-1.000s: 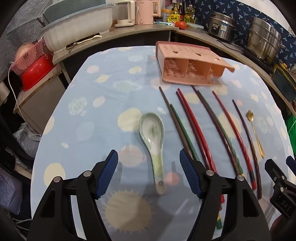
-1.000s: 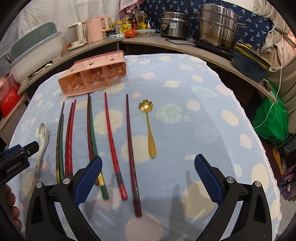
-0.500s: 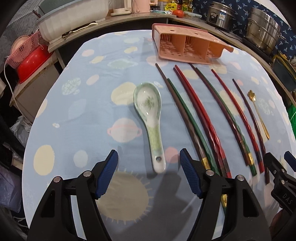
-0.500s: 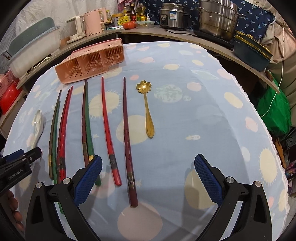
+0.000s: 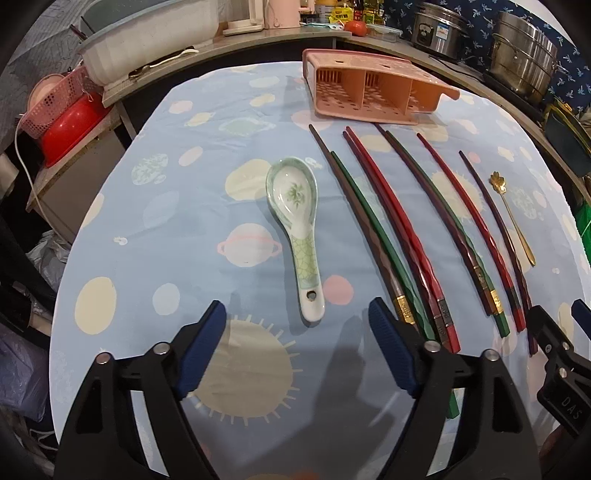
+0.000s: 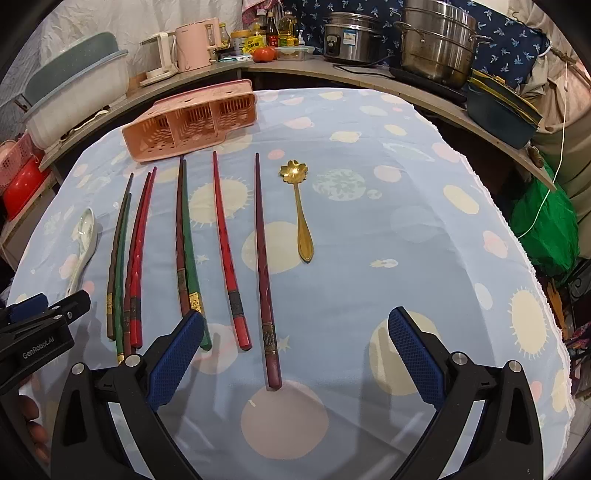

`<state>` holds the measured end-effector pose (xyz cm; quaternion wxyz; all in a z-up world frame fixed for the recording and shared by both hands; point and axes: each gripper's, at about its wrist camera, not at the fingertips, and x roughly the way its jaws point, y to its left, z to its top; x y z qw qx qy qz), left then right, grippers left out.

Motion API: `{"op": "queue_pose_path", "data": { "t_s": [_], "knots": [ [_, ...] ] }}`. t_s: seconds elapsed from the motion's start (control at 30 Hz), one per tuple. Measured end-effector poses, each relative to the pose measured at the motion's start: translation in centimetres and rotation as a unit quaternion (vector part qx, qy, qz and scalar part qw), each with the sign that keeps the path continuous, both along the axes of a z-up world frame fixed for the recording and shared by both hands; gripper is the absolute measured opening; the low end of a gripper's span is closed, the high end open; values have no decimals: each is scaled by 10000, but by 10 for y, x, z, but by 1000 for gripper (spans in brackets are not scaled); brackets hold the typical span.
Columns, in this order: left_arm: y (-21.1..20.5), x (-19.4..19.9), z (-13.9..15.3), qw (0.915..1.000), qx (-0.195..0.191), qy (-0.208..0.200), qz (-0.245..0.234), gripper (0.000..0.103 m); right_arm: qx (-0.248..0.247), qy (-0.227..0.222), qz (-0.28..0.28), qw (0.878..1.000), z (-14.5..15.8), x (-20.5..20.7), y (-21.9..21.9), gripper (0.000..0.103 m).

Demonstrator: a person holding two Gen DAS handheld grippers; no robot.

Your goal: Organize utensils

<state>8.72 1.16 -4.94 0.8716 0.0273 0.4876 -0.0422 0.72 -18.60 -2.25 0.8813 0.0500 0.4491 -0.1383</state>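
A pink utensil holder (image 5: 373,90) lies on its side at the far end of the table; it also shows in the right wrist view (image 6: 190,120). Several red, green and dark chopsticks (image 5: 388,229) lie side by side in front of it (image 6: 184,240). A white and green ceramic spoon (image 5: 299,218) lies left of them, its handle end just ahead of my open, empty left gripper (image 5: 297,347). A gold flower spoon (image 6: 301,214) lies right of the chopsticks. My right gripper (image 6: 295,354) is open and empty, near the dark red chopstick's (image 6: 264,266) near end.
The table wears a light blue patterned cloth (image 6: 388,229). A counter behind holds a grey tub (image 5: 147,35), a pink kettle (image 6: 192,44), steel pots (image 6: 436,40) and bottles. A red basin (image 5: 70,125) sits at the left, a green bag (image 6: 546,221) at the right.
Both grippers have pulled back and risen a little, so the utensils sit farther up in the views. Nothing on the table has moved. Both stay open.
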Motion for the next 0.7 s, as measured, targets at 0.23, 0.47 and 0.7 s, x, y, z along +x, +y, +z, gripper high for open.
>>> {"op": "queue_pose_path", "data": {
  "t_s": [0.23,0.47,0.7],
  "knots": [
    [-1,0,3,10000,58,13,49,88,18,-42,-11,10000,3,-2,0,96],
    [3,-6,4,9998,143,-9,145,89,20,-48,16,10000,5,-9,3,96],
    [-1,-15,6,10000,69,-27,56,88,21,-61,63,10000,7,-17,11,96]
  ]
}}
